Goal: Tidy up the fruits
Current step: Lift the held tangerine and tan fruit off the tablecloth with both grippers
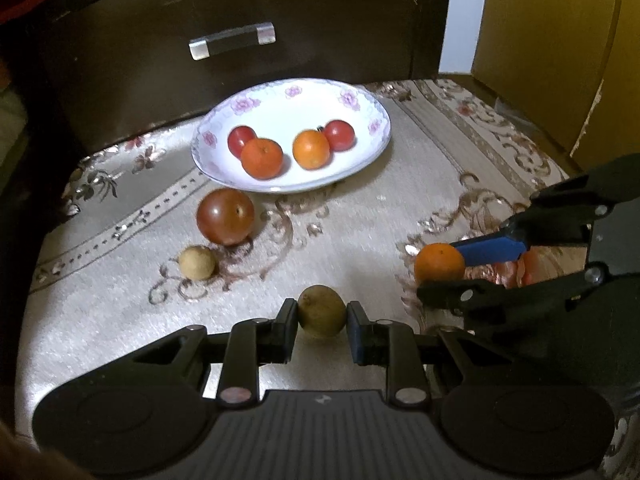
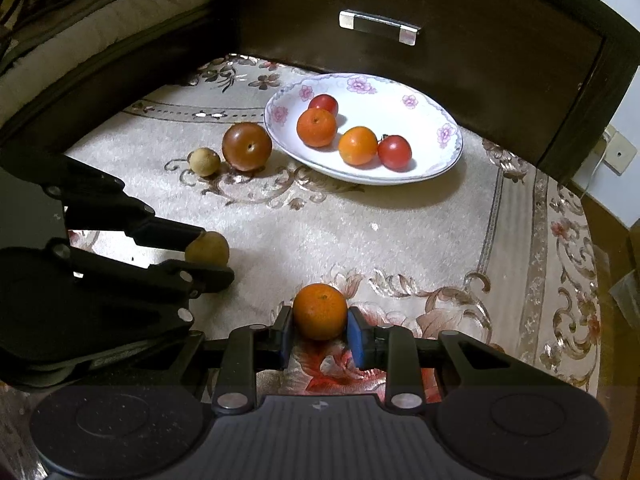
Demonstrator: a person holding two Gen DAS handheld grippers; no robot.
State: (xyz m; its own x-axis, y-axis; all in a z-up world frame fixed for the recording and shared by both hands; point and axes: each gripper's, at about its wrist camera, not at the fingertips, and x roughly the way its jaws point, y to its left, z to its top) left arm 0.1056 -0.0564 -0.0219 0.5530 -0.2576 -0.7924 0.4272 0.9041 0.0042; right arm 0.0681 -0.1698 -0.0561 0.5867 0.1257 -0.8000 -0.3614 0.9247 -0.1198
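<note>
My left gripper (image 1: 322, 317) pinches a small brown fruit (image 1: 322, 312) tight between its pads, low on the flowery cloth (image 1: 360, 216). My right gripper (image 2: 320, 326) pinches a little orange (image 2: 320, 311) the same way, just beside it. Farther out sits a white plate (image 2: 424, 168) with two oranges and two red tomatoes in it. Near the plate's rim, on the cloth, are a big dark tomato (image 2: 247, 146) and a tiny tan fruit (image 2: 204, 162), side by side.
</note>
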